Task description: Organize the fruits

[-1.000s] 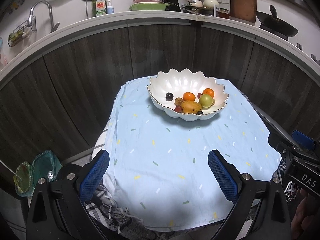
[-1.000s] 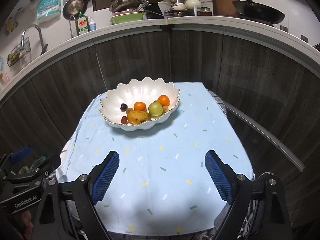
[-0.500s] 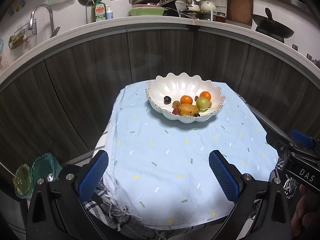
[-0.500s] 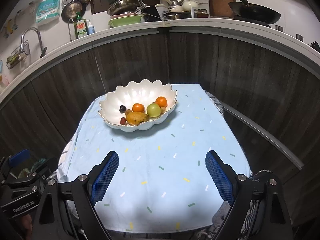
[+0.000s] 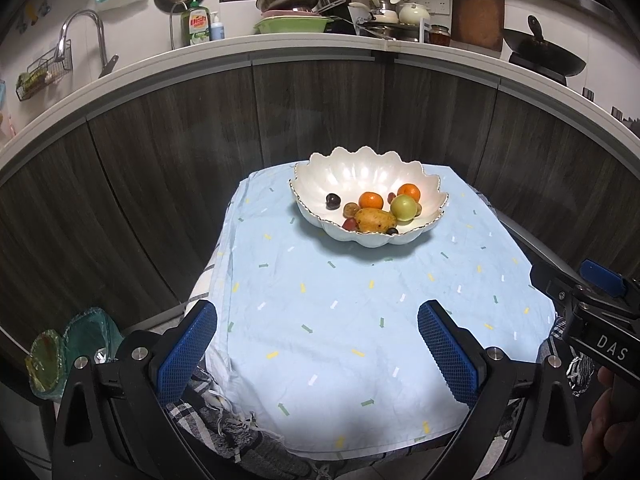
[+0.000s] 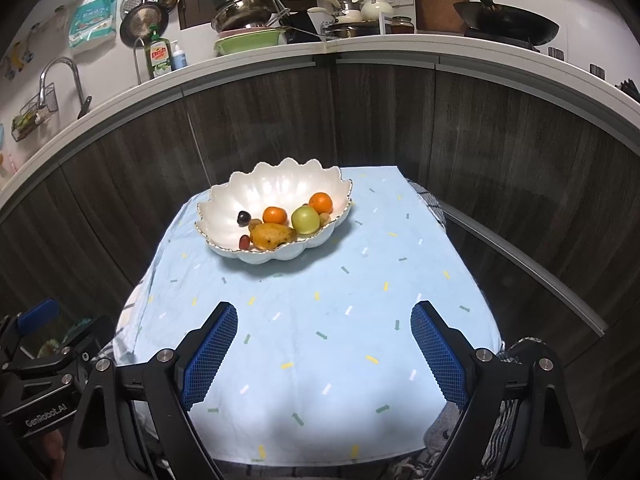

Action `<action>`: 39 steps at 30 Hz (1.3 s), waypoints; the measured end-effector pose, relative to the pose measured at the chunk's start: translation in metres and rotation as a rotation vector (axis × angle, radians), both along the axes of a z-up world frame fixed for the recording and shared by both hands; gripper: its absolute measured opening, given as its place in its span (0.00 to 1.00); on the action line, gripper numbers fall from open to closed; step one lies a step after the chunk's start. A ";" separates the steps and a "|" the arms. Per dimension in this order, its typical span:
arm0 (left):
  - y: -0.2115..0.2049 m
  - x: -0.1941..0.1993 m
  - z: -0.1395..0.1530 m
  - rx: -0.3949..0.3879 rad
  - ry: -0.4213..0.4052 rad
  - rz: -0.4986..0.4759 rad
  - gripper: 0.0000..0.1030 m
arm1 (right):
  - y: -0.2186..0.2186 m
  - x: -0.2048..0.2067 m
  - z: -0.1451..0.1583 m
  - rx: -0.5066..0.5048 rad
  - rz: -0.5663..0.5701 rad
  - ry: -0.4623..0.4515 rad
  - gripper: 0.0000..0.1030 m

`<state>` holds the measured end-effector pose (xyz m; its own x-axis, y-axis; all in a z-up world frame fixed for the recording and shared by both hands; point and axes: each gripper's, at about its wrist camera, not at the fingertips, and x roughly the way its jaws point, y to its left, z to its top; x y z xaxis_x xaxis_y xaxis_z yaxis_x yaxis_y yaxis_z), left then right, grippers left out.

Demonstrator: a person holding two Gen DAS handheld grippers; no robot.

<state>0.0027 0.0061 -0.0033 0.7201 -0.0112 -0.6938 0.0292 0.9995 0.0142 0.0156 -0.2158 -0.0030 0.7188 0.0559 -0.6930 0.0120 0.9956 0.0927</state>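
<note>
Fruits (image 5: 376, 210) are all sitting in a white scalloped bowl (image 5: 360, 168) with a thin gold rim, way out ahead of both sets of fingers on the light blue cloth (image 5: 340, 320). Nothing is anywhere close to the pads.

In the bowl: a yellowish mango (image 5: 375, 219) on the side nearest the fingers, a green apple (image 5: 403, 208) touching its right end, two oranges behind them (one (image 5: 371, 201) mid-bowl, one (image 5: 409, 192) further right), a dark plum (image 5: 333, 201) off on its own to the left, plus a few small reddish and brownish bits tucked around the mango that I can't really identify.

Left gripper (image 5: 318, 344): blue pads spread wide, nothing between them, just bare cloth. The bowl is ahead and a touch right of the gap between the fingers.

Right gripper (image 6: 324, 344): same deal, fingers wide apart and empty, hanging over the near part of the cloth. From this one the bowl (image 6: 276, 184) is ahead and to the left, past the left finger's tip.

Each gripper shows at the edge of the other's view, so they're side by side at the near end of the cloth. Behind the bowl there's a dark wood-look cabinet front (image 5: 320, 112), with a cluttered kitchen counter (image 5: 280, 40) above it.
</note>
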 end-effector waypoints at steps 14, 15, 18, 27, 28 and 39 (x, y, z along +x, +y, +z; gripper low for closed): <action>-0.001 -0.001 0.003 -0.008 -0.007 -0.021 0.99 | 0.000 0.000 0.000 0.006 -0.005 0.000 0.87; -0.001 -0.001 0.003 -0.009 -0.007 -0.021 0.99 | -0.001 0.000 0.000 0.006 -0.004 -0.001 0.87; -0.001 -0.001 0.003 -0.013 -0.008 -0.022 0.99 | -0.001 0.000 0.000 0.006 -0.003 0.000 0.87; -0.001 -0.001 0.003 -0.019 -0.005 -0.026 0.99 | -0.001 0.000 0.000 0.007 -0.003 0.001 0.87; -0.002 -0.001 0.003 -0.018 -0.006 -0.026 0.99 | -0.001 0.000 0.000 0.009 -0.002 0.002 0.87; -0.002 -0.001 0.001 -0.016 -0.003 -0.029 0.99 | -0.001 0.000 -0.002 0.009 -0.006 0.005 0.87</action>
